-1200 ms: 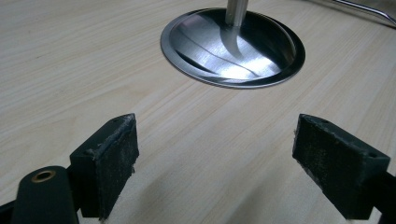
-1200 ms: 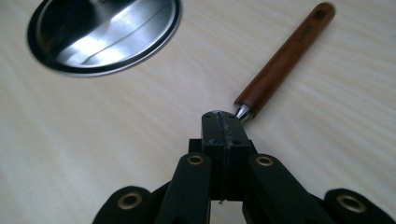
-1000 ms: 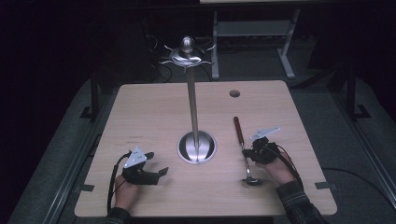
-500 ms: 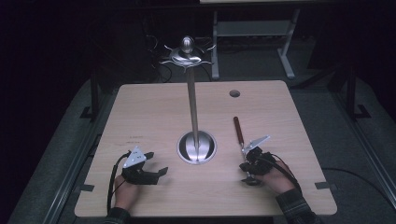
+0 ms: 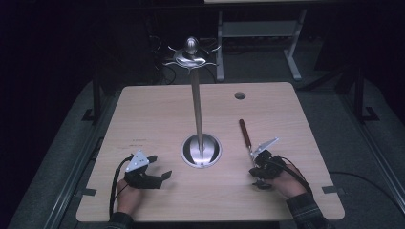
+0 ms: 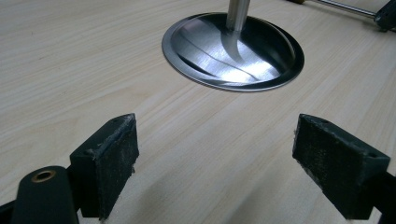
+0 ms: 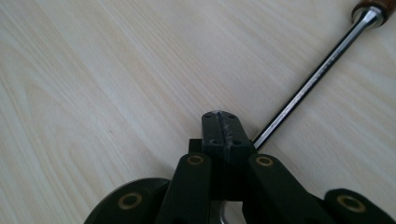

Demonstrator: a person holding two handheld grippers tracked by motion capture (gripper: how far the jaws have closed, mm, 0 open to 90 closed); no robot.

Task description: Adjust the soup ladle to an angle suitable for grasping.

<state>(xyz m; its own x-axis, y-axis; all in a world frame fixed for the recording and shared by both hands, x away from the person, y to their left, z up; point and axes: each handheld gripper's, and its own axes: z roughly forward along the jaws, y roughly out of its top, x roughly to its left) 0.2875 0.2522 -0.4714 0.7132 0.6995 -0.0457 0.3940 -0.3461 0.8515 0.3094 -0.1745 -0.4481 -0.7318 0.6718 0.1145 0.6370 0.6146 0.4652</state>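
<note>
A long utensil with a steel shaft (image 7: 317,70) and a reddish wooden handle (image 5: 244,131) lies on the wooden table (image 5: 157,119), right of a tall metal stand (image 5: 196,105). The stand has a round base (image 6: 233,51) and hooked arms at its top (image 5: 191,55). My right gripper (image 5: 257,167) rests over the utensil's near part. Its jaws are shut pad to pad (image 7: 219,128), and the shaft runs out from under their right side. My left gripper (image 5: 161,167) sits near the front left, open and empty (image 6: 219,158), and it faces the stand's base.
A round cable hole (image 5: 239,95) is in the table's far right part. The floor around the table is dark, and a white frame (image 5: 291,52) stands behind it. Both forearms come in over the near edge.
My right gripper has slid a little toward the near edge along the utensil. The utensil, the left gripper and the stand have stayed put.
</note>
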